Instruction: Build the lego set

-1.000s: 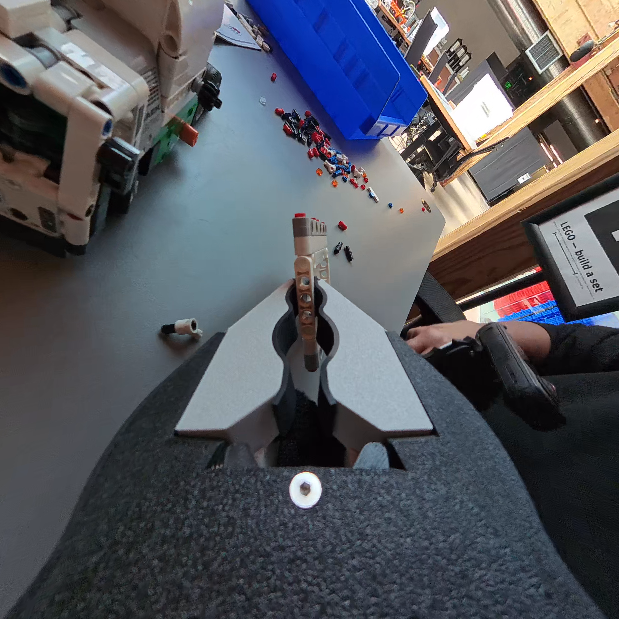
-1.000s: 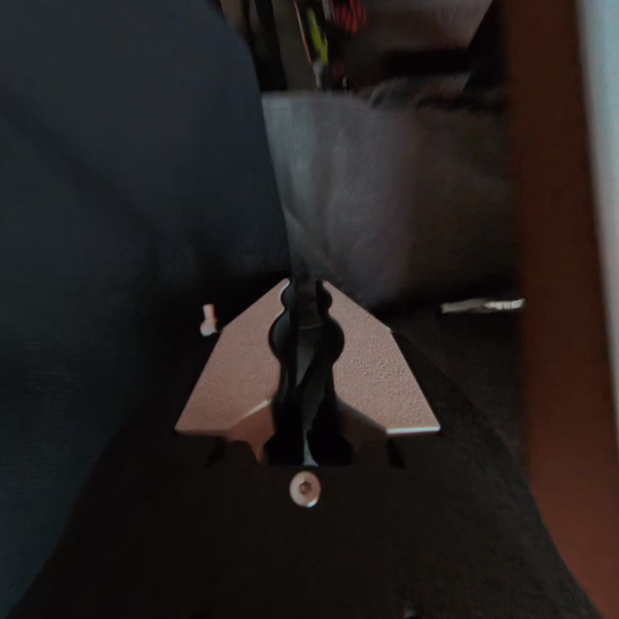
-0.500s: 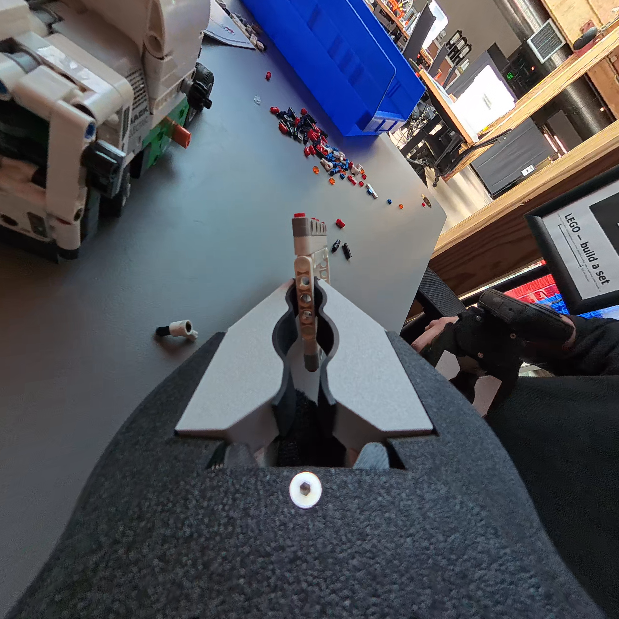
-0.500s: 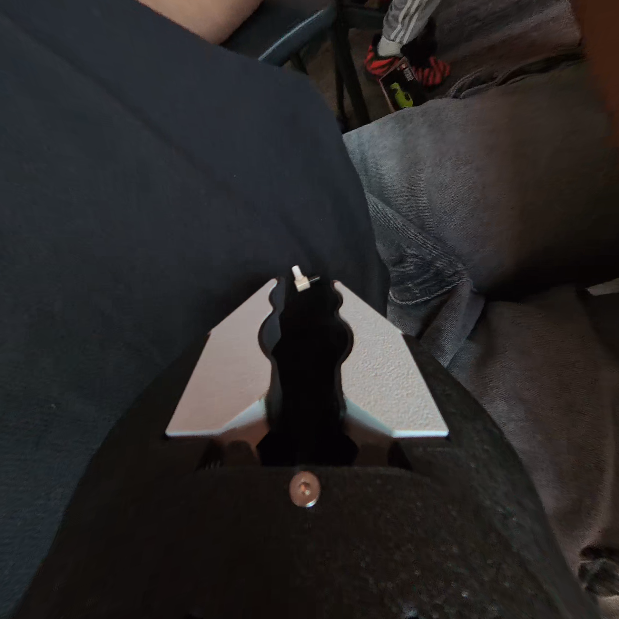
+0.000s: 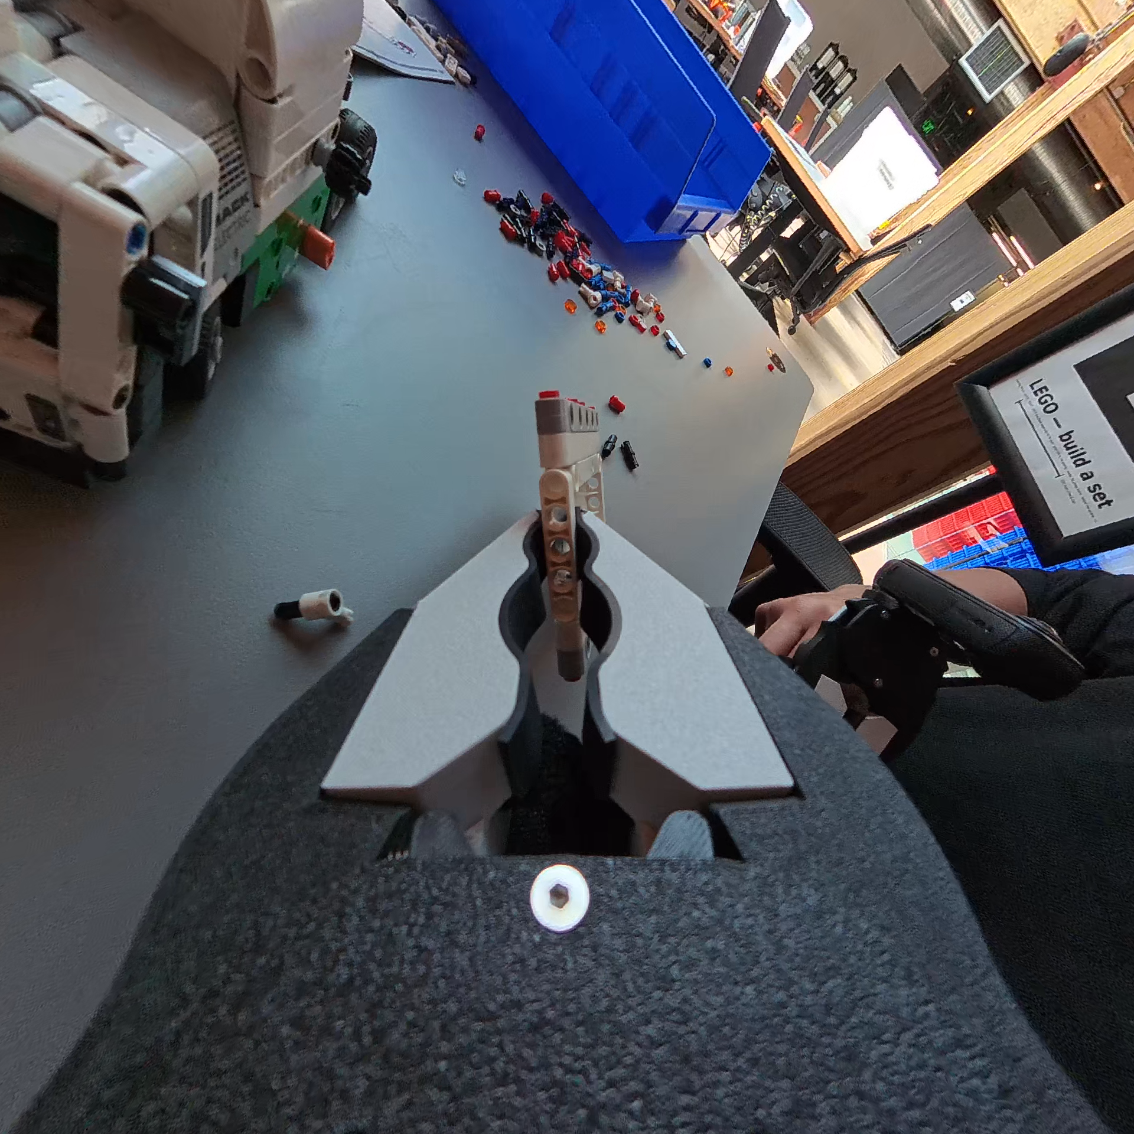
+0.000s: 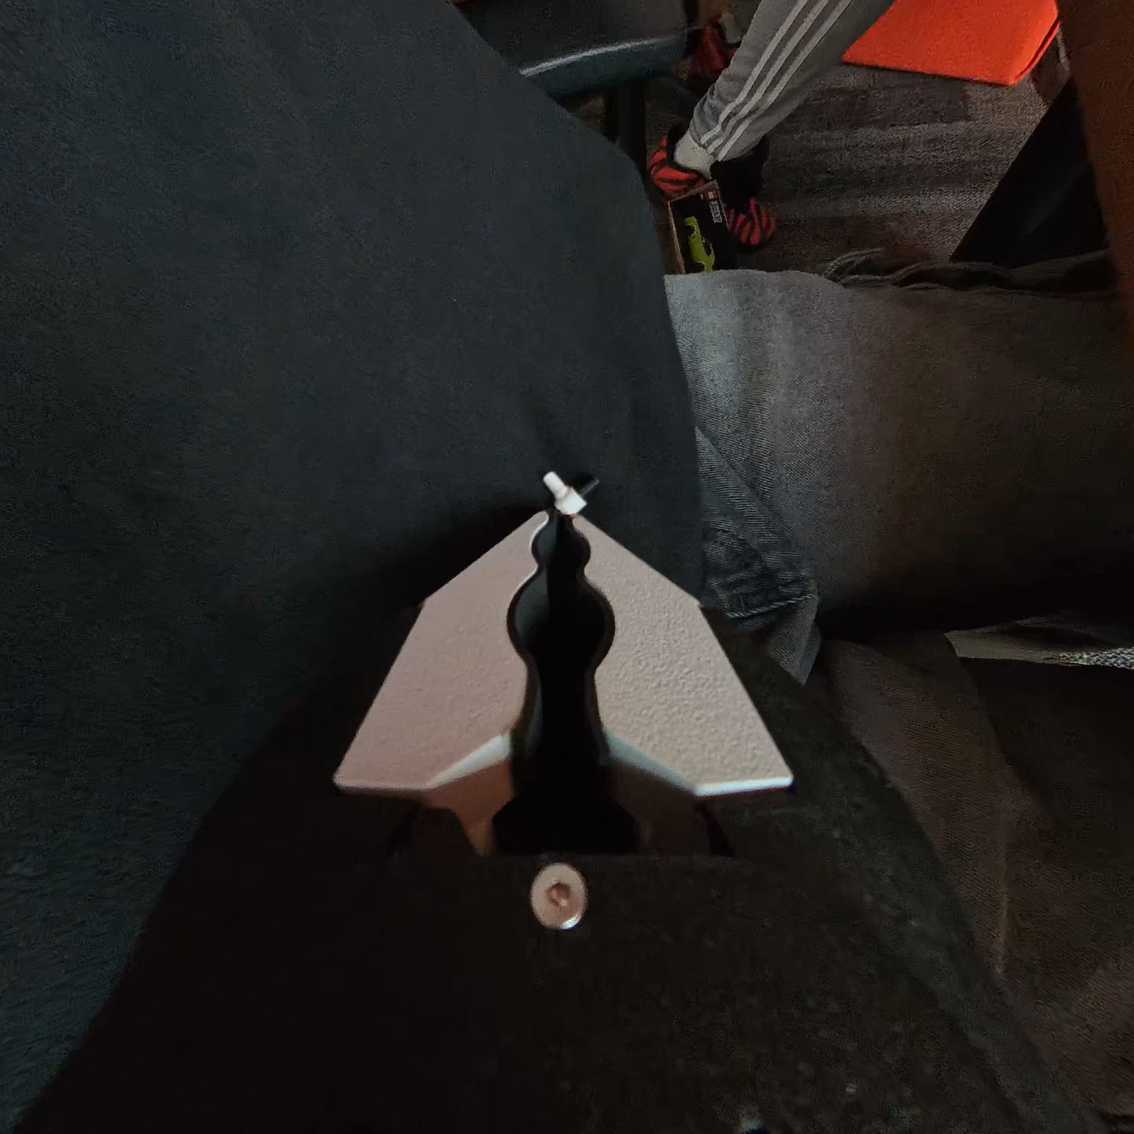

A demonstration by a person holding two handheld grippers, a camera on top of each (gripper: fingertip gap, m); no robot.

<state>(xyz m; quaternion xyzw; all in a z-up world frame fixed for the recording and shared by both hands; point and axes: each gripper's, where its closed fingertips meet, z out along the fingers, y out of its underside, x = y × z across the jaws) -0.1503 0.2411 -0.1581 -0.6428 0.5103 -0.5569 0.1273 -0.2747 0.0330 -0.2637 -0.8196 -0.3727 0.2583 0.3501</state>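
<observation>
My left gripper [image 5: 561, 540] is shut on a small lego sub-assembly [image 5: 567, 466]: a tan beam with holes between the pads, with a white and grey block and red studs at its far end. It is held above the grey table [image 5: 368, 429]. A big white lego truck [image 5: 141, 202] stands at the far left. My right gripper [image 6: 561, 521] is shut below the table, over a dark garment [image 6: 276, 307]. A small white connector with a black pin [image 6: 564, 494] sticks out at its very tips.
A blue bin [image 5: 613, 104] stands at the back, with a scatter of small red, blue and black pieces [image 5: 570, 258] before it. A white connector with a black pin [image 5: 316, 604] lies near my left gripper. A hand with the other gripper's black body [image 5: 957, 620] is off the table's right edge. The left gripper's tips are roughly 25 centimetres from the right gripper's.
The right gripper's jaws were open around the small white connector on the dark garment and have closed at it. The left gripper has kept its hold and barely moved.
</observation>
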